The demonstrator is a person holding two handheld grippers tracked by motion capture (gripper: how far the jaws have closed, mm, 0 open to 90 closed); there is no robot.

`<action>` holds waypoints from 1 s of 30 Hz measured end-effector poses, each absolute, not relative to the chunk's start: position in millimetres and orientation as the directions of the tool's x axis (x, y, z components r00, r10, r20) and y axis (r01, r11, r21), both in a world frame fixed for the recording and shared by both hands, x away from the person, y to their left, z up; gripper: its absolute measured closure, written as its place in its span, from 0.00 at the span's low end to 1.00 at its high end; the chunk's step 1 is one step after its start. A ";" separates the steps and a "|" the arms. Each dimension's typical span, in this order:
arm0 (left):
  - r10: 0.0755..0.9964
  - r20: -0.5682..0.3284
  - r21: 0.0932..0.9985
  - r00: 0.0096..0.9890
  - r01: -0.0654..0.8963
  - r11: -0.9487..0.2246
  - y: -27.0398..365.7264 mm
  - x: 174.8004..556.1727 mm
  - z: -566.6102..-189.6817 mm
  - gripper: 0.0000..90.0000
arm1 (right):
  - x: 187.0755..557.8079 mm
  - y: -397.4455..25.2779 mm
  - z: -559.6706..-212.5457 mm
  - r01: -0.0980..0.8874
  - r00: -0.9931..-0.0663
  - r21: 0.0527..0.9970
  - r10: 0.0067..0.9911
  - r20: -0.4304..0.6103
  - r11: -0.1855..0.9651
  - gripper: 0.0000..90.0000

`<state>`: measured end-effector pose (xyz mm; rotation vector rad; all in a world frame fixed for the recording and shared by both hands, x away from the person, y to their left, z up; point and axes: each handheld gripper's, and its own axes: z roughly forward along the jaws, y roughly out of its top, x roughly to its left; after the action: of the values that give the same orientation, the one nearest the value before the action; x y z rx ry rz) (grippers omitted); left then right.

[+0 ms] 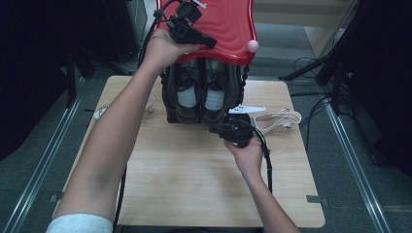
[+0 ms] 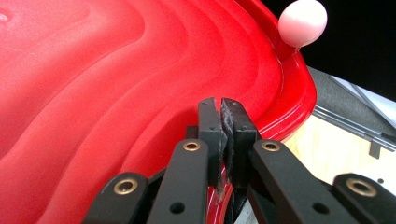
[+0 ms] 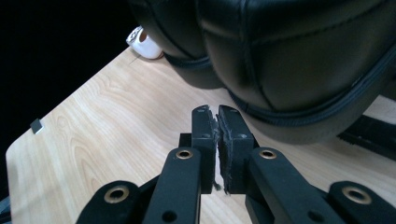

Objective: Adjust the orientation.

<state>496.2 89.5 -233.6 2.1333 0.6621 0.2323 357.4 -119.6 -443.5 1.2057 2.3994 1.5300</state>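
A dark woven basket stands upright toward the far side of the wooden worktop, with a pair of black leather shoes standing toe-down inside it. Its red moulded plastic lid is tipped up and back over the basket, apparently hinged or resting on the far rim, so the shoes are exposed.

The left gripper sits against the lid's near edge. In the left gripper view its pads are pressed together, with the lid's red rim running just behind and beneath them; whether a thin lip of the rim is pinched between them cannot be told. The likely reason for this hold is to keep the lid propped open so that the other hand can work below. A pale pink ball-shaped knob sticks up from the lid's corner.

The right gripper rests low on the worktop, just before the shoes. In the right gripper view its jaws are pressed together on nothing, with the tips pointing at the rounded toe of the nearer shoe and close under it but not touching. It seems poised to take a shoe out, which would first need the jaws spread.

A white cable lies on the worktop to the right of the basket.
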 end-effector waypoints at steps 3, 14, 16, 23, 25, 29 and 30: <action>0.535 -0.070 0.792 0.842 0.373 -0.483 89.9 495.7 -234.1 0.97 | 363.0 -118.7 -443.6 0.584 -0.688 0.787 0.637 0.349 0.199 0.98; 0.538 -0.071 0.796 0.840 0.373 -0.477 90.3 495.3 -235.0 0.97 | 366.5 -116.4 -444.0 0.583 -0.686 0.787 0.641 0.343 0.202 1.00; 0.539 -0.071 0.796 0.840 0.373 -0.476 90.2 495.2 -235.0 0.97 | 368.7 -114.9 -443.9 0.587 -0.680 0.785 0.647 0.346 0.197 1.00; 0.540 -0.077 0.795 0.838 0.378 -0.473 90.4 495.1 -235.1 0.97 | 377.4 -112.8 -441.7 0.597 -0.663 0.783 0.657 0.358 0.176 1.00; 0.540 -0.077 0.796 0.838 0.378 -0.473 90.5 495.1 -235.1 0.97 | 379.2 -112.9 -439.9 0.593 -0.662 0.787 0.662 0.353 0.173 1.00; 0.541 -0.068 0.797 0.838 0.372 -0.476 89.9 495.0 -235.1 0.97 | 383.9 -114.9 -436.1 0.593 -0.652 0.790 0.670 0.356 0.156 1.00; 0.540 -0.067 0.797 0.839 0.371 -0.477 90.0 494.9 -235.1 0.97 | 385.2 -115.1 -435.4 0.596 -0.647 0.788 0.673 0.358 0.154 1.00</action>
<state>494.9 90.0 -235.1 2.1244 0.6635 0.2418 385.2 -115.1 -435.4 1.2826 2.3262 1.5269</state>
